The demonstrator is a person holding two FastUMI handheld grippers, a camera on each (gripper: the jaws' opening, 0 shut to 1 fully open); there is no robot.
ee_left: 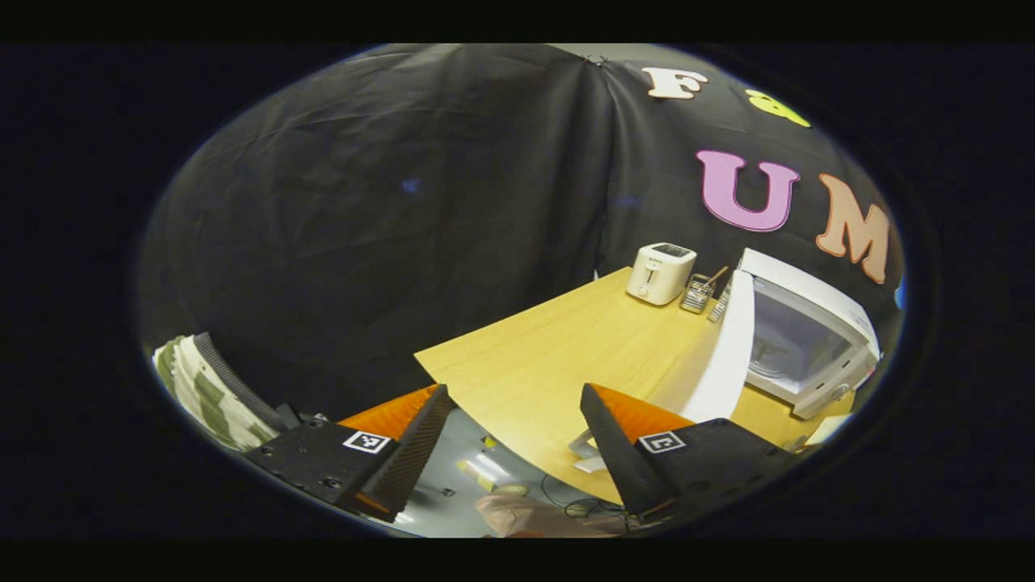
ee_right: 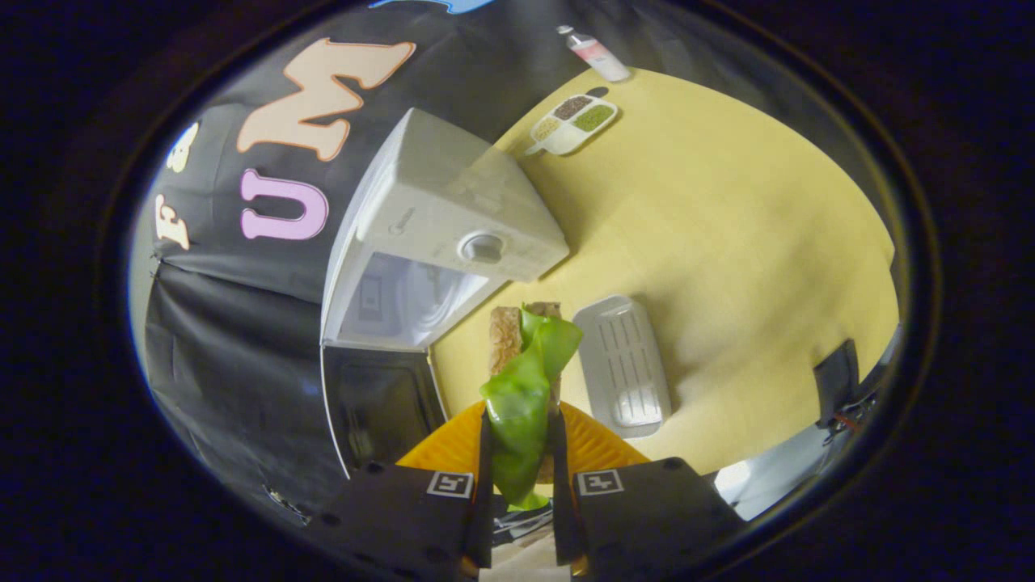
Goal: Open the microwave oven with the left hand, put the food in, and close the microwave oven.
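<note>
Between the right gripper (ee_right: 521, 453) fingers a sandwich (ee_right: 524, 380) was clamped before the open microwave (ee_right: 437, 218); the left gripper (ee_left: 513, 440) was held apart.

microwave (ee_right: 453, 218) cavity open, door (ee_right: 380, 404) swung aside

text: we are reading none | microwave (ee_right: 453, 202) front mark: too small | square coded tags on right gripper (ee_right: 521, 477) and left gripper (ee_left: 513, 440): patterns, not words
</note>
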